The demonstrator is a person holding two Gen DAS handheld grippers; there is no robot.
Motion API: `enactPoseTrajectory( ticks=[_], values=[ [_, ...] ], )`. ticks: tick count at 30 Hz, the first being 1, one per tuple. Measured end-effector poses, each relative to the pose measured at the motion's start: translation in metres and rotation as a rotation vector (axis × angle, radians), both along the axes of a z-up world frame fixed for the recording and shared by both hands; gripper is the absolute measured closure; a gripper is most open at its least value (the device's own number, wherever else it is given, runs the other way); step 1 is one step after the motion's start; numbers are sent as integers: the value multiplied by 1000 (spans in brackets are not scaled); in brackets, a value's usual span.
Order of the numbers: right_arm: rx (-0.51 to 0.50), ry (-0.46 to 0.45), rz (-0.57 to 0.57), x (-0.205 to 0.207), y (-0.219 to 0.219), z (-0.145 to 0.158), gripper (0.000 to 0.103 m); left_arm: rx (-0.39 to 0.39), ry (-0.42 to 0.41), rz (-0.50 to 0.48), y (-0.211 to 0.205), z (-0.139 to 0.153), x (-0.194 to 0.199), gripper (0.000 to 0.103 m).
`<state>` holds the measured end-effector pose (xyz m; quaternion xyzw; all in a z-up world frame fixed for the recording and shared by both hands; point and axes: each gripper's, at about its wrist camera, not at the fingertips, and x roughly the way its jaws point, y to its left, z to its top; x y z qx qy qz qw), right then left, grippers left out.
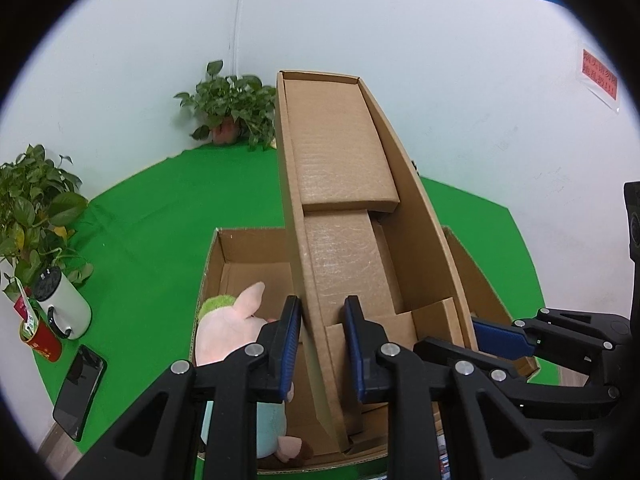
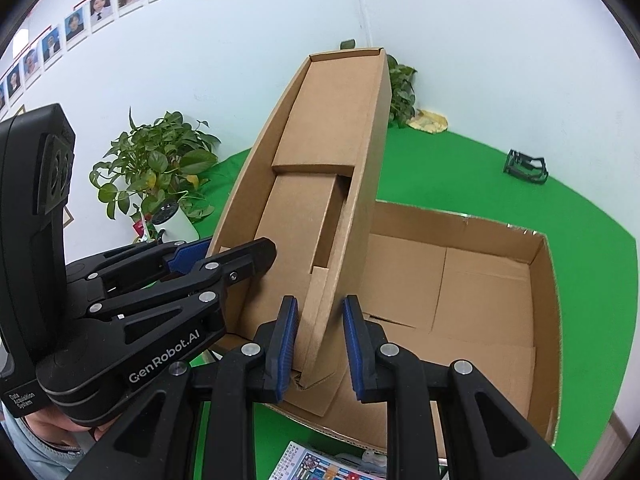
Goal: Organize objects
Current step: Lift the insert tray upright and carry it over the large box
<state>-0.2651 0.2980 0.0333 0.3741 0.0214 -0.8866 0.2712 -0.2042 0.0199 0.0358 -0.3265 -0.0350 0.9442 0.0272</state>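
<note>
A green cloth [image 1: 160, 208] is seen spread before a white wall [image 1: 440, 60], with a large open cardboard box [image 2: 536, 280] resting on it. In the left wrist view, a potted plant [image 1: 230, 108] is standing at the wall toward 11 o'clock, a second plant [image 1: 28, 208] at 9 o'clock, and below it a white mug [image 1: 66, 304], a red tin [image 1: 40, 340] and a black phone [image 1: 80, 390] are lying toward 8 o'clock. In the right wrist view, a row of portrait photos [image 2: 80, 12] is hanging at 10 o'clock, a small black frame [image 2: 526, 166] is lying on the cloth at 2 o'clock, and a printed sheet [image 2: 316, 464] is showing at 6 o'clock. A pink plush pig [image 1: 230, 332] is lying inside the large box, at its left side, partly hidden behind the left gripper [image 1: 322, 344].

A long, narrow cardboard tray [image 1: 344, 216] is being held with its lower end in the large box; its long axis is running from 6 toward 12 o'clock, its open face is turned toward the cameras, and a folded cardboard insert [image 1: 340, 152] is sitting in its upper half. The left gripper is reaching forward, its two fingers straddling the tray's left wall with a gap visible on the inner side; whether the wall is pinched cannot be told. The right gripper [image 2: 320, 340] is likewise reaching forward, its fingers set either side of the tray's right wall, with space showing beside it.
</note>
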Motion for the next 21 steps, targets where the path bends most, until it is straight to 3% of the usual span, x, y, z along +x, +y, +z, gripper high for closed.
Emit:
enactPoseTrajectory(
  ticks=[21],
  values=[
    [-3,-236,21,-41,0,-101,82,18,-214,22,-2,-73,-21,82]
  ],
)
